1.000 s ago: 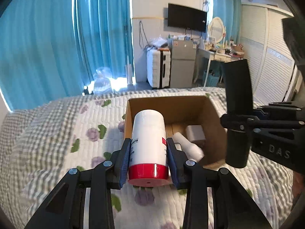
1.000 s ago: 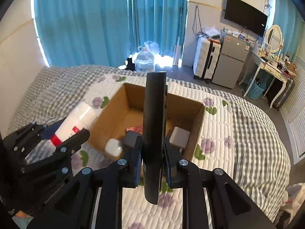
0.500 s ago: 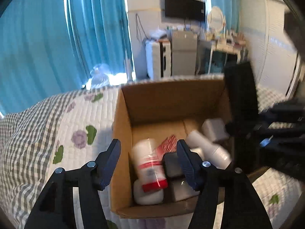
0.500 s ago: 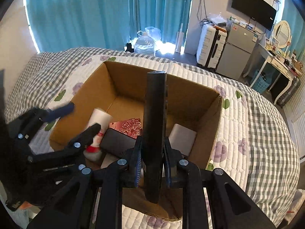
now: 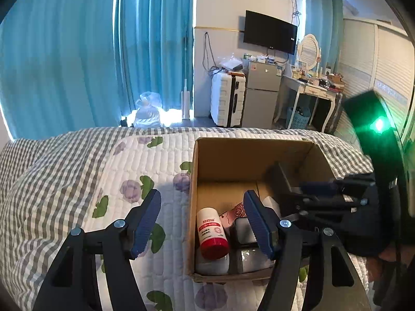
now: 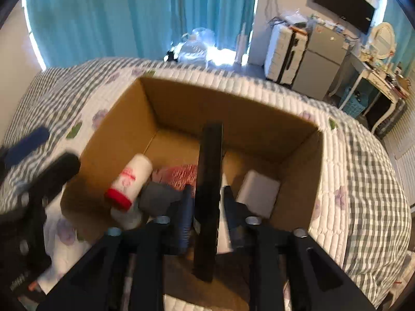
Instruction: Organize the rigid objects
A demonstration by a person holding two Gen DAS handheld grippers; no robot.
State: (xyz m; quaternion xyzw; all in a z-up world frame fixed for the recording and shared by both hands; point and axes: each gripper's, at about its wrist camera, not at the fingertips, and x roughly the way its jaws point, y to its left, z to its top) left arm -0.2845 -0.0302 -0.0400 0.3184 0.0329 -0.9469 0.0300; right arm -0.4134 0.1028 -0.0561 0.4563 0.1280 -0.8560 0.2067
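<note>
Left gripper (image 5: 202, 223) spread, empty; blurred right gripper (image 6: 206, 204) flanks tall black rectangular bar (image 6: 208, 194), grip indeterminate, bar's base hidden inside brown cardboard box (image 6: 298, 140).

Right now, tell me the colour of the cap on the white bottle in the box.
Red. The cap shows best in the left wrist view.

Your white bottle (image 5: 212, 235) with its red cap lies tilted at the box's (image 5: 249, 155) left wall, cap toward you, resting on a white item. Your long black bar (image 6: 208, 197) stands nearly upright in the box, between a grey block (image 6: 155, 198) and a white block (image 6: 258, 194).
</note>
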